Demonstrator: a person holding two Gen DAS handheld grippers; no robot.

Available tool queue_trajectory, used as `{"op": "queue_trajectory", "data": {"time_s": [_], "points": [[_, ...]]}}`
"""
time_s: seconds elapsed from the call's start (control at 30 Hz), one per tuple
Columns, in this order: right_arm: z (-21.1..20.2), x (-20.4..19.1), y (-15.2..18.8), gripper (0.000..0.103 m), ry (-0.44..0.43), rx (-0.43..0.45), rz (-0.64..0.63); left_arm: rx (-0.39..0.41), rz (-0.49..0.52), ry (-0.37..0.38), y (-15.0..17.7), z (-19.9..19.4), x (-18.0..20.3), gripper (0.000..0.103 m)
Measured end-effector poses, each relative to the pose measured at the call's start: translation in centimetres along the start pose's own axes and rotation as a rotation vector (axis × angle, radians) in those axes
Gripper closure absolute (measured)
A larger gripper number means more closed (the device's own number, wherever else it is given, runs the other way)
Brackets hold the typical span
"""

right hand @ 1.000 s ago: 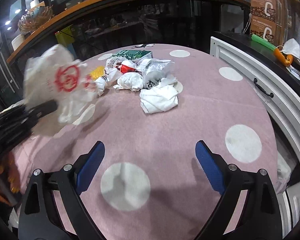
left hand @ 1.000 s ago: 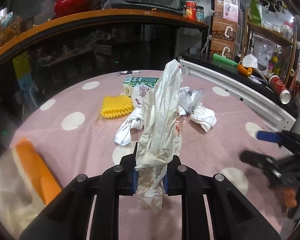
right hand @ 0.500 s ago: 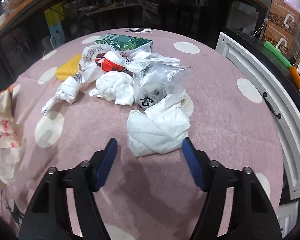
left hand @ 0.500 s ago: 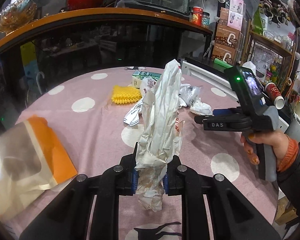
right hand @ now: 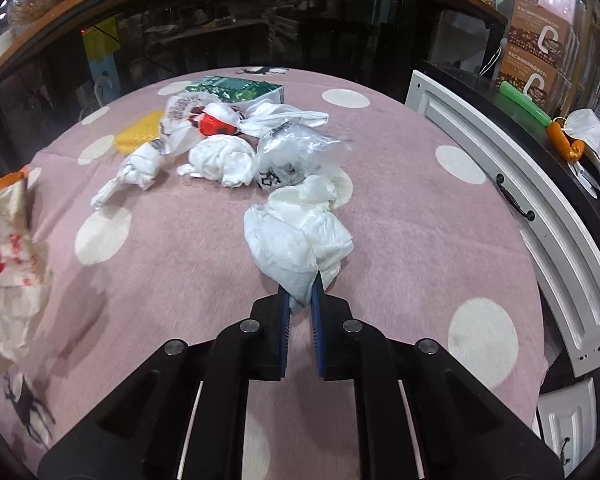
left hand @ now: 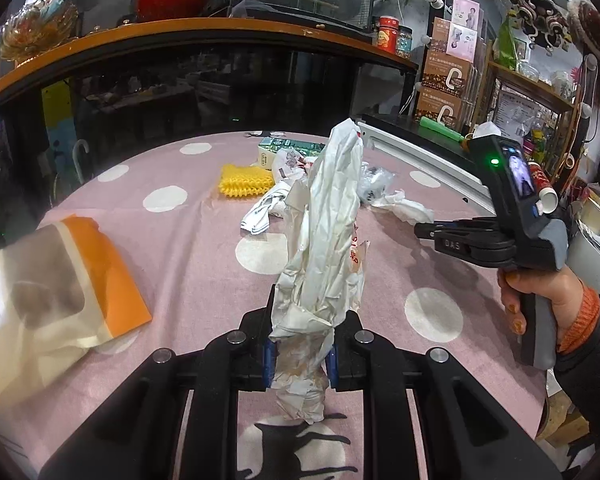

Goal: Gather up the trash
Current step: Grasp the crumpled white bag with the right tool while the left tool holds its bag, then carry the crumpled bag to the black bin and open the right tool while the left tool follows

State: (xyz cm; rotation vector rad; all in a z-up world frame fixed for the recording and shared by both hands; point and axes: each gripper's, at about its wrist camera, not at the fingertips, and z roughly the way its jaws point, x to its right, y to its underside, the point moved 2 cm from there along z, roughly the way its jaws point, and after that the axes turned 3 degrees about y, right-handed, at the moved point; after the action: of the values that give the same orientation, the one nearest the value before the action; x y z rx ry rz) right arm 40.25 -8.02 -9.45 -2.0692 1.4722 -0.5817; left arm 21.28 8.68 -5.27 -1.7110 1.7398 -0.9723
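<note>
My left gripper is shut on a crumpled white paper bag with red print, held upright above the pink dotted tablecloth; the bag also shows at the left of the right wrist view. My right gripper is shut on the near edge of a crumpled white tissue wad lying on the cloth. Beyond it lie a clear plastic bag, another white wad, a twisted white wrapper, a red and white wrapper, a yellow foam net and a green carton.
An orange and cream paper bag lies at the left on the cloth. A white cabinet front borders the table on the right. A dark glass counter stands behind. The right hand-held gripper shows at the right of the left wrist view.
My right gripper has moved forward to the white tissue wad and shut on its near edge. My left gripper has drawn back and up with the paper bag still in it.
</note>
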Motion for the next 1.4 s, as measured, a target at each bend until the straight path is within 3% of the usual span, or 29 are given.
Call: {"op": "queue_trajectory", "data": {"time_s": [0.43,0.77,1.13,1.4], "points": [[-10.6,1.8,7.1,0.093,-0.073,0.128,0.038,-0.011,0.044,0.043,2.6,-1.5,3.9,0.084],[-16.9,3.4,14.2,0.093,-0.04,0.195,0.059,-0.011,0.101,0.118,4.1,-3.0,8.6,0.084],[-20.3,7.2,20.2,0.093,0.001,0.208,0.142,-0.025,0.16,0.199,6.1,-3.7,13.7,0.084],[-19.7,10.9,23.8,0.093,0.056,0.158,0.22,-0.043,0.195,0.248,7.3,-3.7,17.3,0.084]]}}
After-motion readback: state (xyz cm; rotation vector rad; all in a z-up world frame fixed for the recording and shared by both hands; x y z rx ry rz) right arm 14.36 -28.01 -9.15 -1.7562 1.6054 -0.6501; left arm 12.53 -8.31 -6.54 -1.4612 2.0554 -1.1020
